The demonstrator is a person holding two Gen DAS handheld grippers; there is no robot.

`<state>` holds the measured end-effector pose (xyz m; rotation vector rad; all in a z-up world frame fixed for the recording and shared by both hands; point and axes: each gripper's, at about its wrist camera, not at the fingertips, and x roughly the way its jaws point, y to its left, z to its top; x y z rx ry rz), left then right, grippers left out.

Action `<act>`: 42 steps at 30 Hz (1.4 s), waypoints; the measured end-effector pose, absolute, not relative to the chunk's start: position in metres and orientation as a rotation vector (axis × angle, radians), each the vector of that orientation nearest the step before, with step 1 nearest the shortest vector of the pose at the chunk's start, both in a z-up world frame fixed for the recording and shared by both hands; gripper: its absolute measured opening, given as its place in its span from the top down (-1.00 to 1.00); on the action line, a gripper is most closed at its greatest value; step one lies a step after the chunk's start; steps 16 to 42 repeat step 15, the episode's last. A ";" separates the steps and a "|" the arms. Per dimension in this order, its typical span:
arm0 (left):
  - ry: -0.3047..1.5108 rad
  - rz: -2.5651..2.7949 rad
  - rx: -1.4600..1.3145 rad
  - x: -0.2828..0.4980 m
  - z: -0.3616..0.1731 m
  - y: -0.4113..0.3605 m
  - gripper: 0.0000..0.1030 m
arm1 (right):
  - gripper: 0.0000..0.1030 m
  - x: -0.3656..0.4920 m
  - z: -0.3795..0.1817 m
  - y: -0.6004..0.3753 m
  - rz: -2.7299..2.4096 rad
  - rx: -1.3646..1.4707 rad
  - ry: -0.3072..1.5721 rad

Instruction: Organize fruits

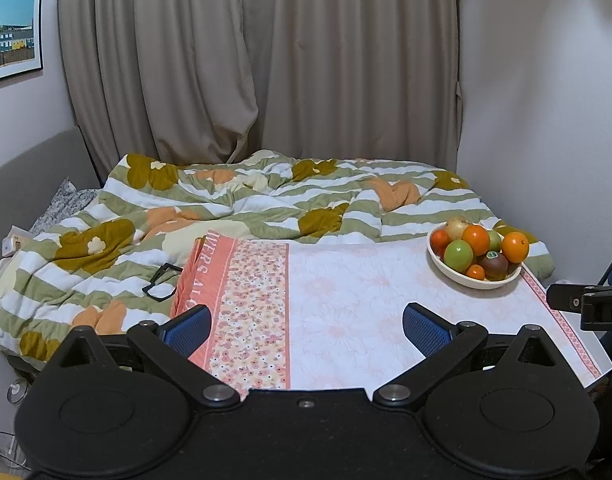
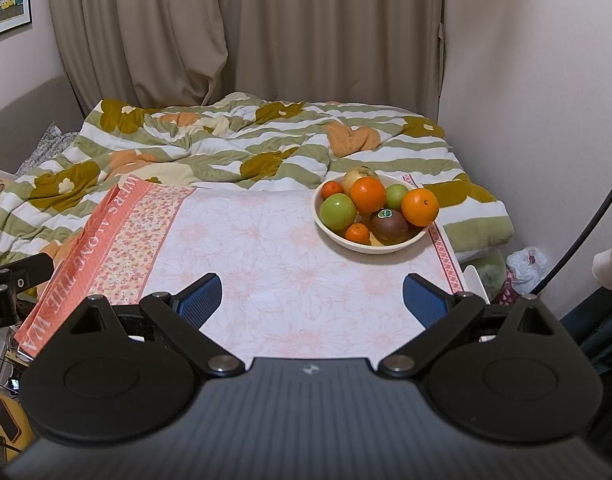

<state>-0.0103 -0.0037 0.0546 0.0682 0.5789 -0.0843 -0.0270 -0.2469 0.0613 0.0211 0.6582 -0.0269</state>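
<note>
One cream bowl [image 2: 326,227] right of centre holds eight fruits. These are two large oranges [image 2: 367,196], two small mandarins [image 2: 357,233], two green apples [image 2: 338,212], one brown kiwi with a sticker [image 2: 389,225] and one yellowish fruit [image 2: 358,176] at the back. One pair of black glasses [image 1: 162,280] lies at the left.

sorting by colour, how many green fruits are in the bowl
2: a round green apple at the left front of the cream bowl, a smaller one behind the oranges. More may be hidden.
</note>
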 end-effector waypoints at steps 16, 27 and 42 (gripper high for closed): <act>0.572 -0.079 0.054 -0.007 0.053 0.002 -1.00 | -1.00 -0.026 0.062 -0.247 -0.028 0.024 0.662; 0.572 -0.079 0.054 -0.007 0.053 0.002 -1.00 | -1.00 -0.026 0.062 -0.247 -0.028 0.024 0.662; 0.572 -0.079 0.054 -0.007 0.053 0.002 -1.00 | -1.00 -0.026 0.062 -0.247 -0.028 0.024 0.662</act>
